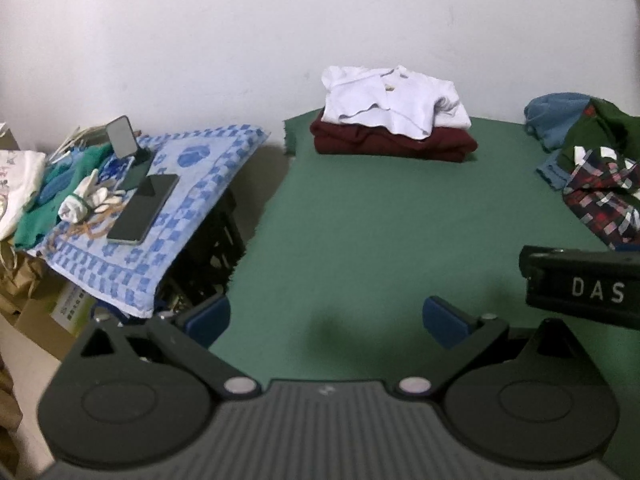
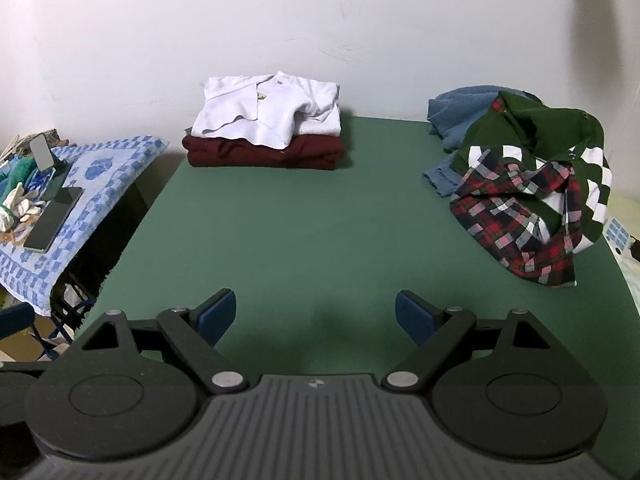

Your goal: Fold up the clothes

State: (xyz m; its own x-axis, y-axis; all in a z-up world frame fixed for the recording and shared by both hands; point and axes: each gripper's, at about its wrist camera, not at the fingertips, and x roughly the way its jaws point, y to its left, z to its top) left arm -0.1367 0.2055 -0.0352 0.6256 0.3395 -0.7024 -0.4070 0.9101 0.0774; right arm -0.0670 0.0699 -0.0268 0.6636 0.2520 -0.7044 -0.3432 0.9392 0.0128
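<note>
A folded white shirt [image 2: 272, 114] lies on a folded maroon garment [image 2: 264, 152] at the back of the green table [image 2: 320, 232]; the stack also shows in the left wrist view [image 1: 394, 104]. An unfolded heap at the right holds a red plaid shirt [image 2: 520, 216], a dark green shirt [image 2: 560, 132] and a blue garment [image 2: 460, 116]; part of the heap shows in the left wrist view [image 1: 600, 184]. My left gripper [image 1: 326, 322] is open and empty above the table's near edge. My right gripper [image 2: 316, 316] is open and empty, well short of both piles.
A side stand at the left carries a blue patterned towel [image 1: 188, 200], two phones [image 1: 144, 208], white gloves [image 1: 86, 196] and green cloth. Cardboard boxes [image 1: 36, 312] sit below it. A white wall runs behind the table. The right gripper's body [image 1: 580, 284] shows at the left wrist view's right edge.
</note>
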